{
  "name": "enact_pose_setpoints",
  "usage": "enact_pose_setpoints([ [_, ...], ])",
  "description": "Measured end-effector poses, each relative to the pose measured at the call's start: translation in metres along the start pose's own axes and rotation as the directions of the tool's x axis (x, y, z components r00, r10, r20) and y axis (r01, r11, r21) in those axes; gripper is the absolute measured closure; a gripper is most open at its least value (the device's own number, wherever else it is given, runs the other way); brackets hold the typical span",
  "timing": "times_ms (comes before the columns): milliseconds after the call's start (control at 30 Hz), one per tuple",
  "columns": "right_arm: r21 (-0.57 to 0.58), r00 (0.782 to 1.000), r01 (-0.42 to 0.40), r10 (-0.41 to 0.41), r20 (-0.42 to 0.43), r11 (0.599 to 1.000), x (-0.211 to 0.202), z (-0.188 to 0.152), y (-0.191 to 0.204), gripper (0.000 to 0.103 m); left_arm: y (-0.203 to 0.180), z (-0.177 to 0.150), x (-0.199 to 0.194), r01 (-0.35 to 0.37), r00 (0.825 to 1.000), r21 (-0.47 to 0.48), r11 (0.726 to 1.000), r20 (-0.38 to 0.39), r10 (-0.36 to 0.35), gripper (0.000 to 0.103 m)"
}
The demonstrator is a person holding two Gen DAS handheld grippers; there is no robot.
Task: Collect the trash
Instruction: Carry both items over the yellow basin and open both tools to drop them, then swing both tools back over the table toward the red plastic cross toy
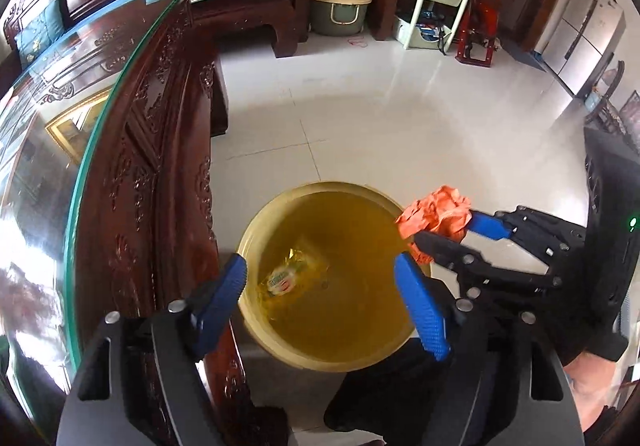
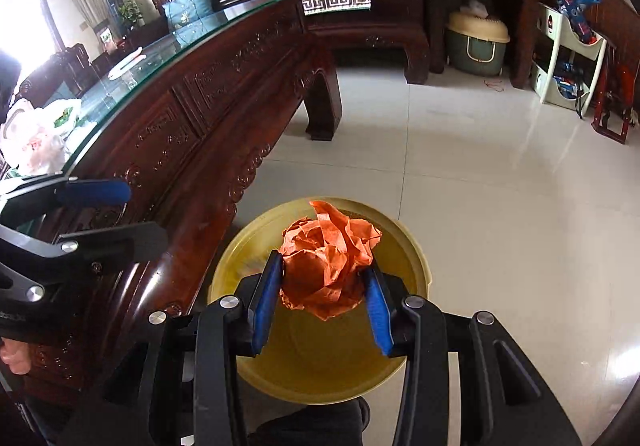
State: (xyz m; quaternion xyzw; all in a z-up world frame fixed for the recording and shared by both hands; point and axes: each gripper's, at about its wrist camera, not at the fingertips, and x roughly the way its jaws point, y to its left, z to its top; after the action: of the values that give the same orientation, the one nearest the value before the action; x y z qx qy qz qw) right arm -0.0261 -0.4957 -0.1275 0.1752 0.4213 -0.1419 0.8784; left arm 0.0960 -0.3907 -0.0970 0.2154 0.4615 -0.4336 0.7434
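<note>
The left gripper hangs over a yellow bin that stands on the pale tiled floor, just beside a carved dark wood table with a glass top. Its two blue fingers stand wide apart, with nothing between them. Through the gap one sees the bottom of the bin, where a yellow wrapper with a round label lies.

The right gripper is clamped on a ball of crumpled orange paper. Its blue pads press on the ball from both sides, and the jaws are only partly closed because the ball is bulky. The paper sticks out in front of the fingertips. In the right wrist view the ball is above the opening of the bin, not inside it. In the left wrist view the same ball is at the right rim of the bin, held in the right gripper that comes in from the right side.

In the right wrist view the left gripper shows at the left edge, in front of the table, also with its fingers spread. On the glass top at the far left lies a white plastic bag.
</note>
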Motion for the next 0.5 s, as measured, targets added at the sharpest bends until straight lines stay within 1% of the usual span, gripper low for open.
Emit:
enact_pose_setpoints([
  [67,-0.007,1.0,0.006,-0.006,-0.014,1.0,0.004,0.0,0.001,0.064,-0.003,0.006,0.002,0.005,1.0,0.002,1.0,0.004,-0.005,0.027],
  [200,-0.019,0.999,0.013,-0.014,-0.041,1.0,0.012,0.001,0.002,0.063,-0.004,0.008,0.001,0.015,1.0,0.006,1.0,0.012,-0.015,0.027],
  [267,-0.036,0.997,0.022,-0.024,-0.067,0.999,0.019,0.003,0.006,0.058,-0.004,0.01,0.004,0.011,1.0,0.003,1.0,0.005,-0.011,0.027],
  [300,-0.05,0.996,0.028,-0.032,-0.083,0.998,0.022,0.004,0.007,0.051,-0.003,0.01,0.004,0.009,1.0,-0.001,1.0,0.004,-0.009,0.027],
  [333,-0.065,0.994,0.041,-0.048,-0.096,0.997,0.026,0.004,0.01,0.033,-0.002,0.01,0.003,0.009,1.0,-0.008,1.0,0.003,-0.009,0.027],
  [367,-0.078,0.994,0.051,-0.058,-0.091,0.996,0.027,0.005,0.013,0.026,0.0,0.01,0.003,0.008,1.0,-0.013,1.0,0.002,-0.008,0.027],
  [400,-0.089,0.994,0.053,-0.061,-0.092,0.995,0.029,0.005,0.015,0.023,0.002,0.009,0.002,0.004,1.0,-0.018,1.0,0.005,-0.004,0.027],
  [500,-0.083,0.994,0.047,-0.055,-0.092,0.995,0.03,0.006,0.017,0.023,0.008,0.01,-0.002,0.003,1.0,-0.037,0.999,0.015,-0.002,0.027],
])
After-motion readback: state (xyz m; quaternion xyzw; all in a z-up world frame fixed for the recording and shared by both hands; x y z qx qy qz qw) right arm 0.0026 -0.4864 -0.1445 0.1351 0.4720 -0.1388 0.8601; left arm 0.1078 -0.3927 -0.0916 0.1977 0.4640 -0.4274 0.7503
